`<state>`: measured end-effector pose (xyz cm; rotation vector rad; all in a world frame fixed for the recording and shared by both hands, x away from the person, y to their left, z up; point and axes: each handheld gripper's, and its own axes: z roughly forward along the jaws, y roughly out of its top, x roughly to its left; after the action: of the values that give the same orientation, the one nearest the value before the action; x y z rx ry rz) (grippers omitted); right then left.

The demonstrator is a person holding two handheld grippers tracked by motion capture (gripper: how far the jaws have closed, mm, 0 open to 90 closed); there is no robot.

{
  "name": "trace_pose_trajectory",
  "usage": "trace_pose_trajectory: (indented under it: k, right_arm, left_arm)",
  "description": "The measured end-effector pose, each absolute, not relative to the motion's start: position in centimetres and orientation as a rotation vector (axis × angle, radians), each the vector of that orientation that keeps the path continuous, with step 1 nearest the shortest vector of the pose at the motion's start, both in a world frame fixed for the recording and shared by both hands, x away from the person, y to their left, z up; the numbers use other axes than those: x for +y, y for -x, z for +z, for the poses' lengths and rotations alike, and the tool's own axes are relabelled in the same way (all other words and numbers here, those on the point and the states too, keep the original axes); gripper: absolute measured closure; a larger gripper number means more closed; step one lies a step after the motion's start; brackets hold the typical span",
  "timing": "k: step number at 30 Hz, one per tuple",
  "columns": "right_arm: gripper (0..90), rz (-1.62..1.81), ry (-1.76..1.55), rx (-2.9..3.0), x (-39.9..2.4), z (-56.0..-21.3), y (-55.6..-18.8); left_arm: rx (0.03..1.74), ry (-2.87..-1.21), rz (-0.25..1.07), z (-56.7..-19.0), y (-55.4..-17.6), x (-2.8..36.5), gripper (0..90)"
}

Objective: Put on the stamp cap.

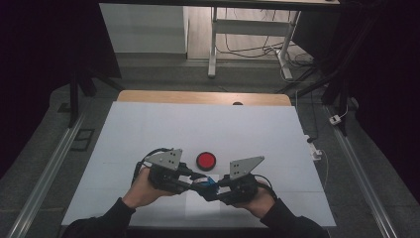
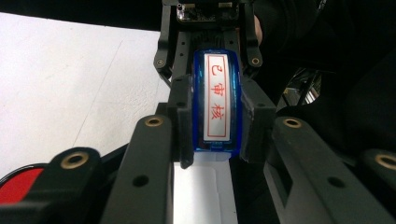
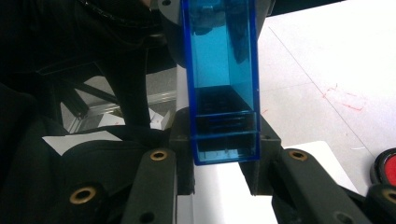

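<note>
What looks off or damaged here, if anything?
Nothing damaged or spilled. Both grippers clamp one blue stamp between them above the table. Faint red ink smudges mark the white surface near the red ink pad.

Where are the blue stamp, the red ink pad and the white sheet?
blue stamp (image 2: 217, 100), left gripper view, on its white label.
red ink pad (image 1: 205, 160), high view, on its red centre.
white sheet (image 1: 198, 204), high view, on its bare middle.

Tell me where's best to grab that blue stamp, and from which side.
Probably by the blue stamp's two long flat sides, one gripper at each end along its length. Those faces are parallel and take the pads squarely, as the left gripper and right gripper hold it now, above the white table.
</note>
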<state>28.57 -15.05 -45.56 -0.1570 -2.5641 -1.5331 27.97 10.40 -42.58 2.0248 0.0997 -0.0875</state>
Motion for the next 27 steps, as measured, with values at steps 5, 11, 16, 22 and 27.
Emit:
trace_pose_trajectory:
  k: [5,11,16,22,27]
  right_arm:
    - [66.1,-1.542,0.19,-2.575,-14.98,-45.65,-28.51]
    - [58.6,-1.549,0.231,-2.593,-14.96,-45.77,-28.5]
    - [54.1,-1.543,0.264,-2.607,-15.15,-45.79,-28.57]
    - [47.3,-1.536,0.308,-2.641,-15.42,-45.69,-28.45]
    - [41.6,-1.537,0.342,-2.658,-15.68,-45.56,-28.28]
  left_arm:
    - [0.118,-2.051,-0.064,-42.28,-27.88,10.27,70.5]
    - [0.124,-2.075,-0.042,-42.2,-27.68,10.04,70.5]
    - [0.144,-2.081,-0.024,-41.96,-27.71,10.33,70.5]
    - [0.185,-2.101,-0.014,-41.72,-27.85,10.66,70.5]
    - [0.221,-2.104,-0.004,-41.56,-27.95,11.02,70.5]
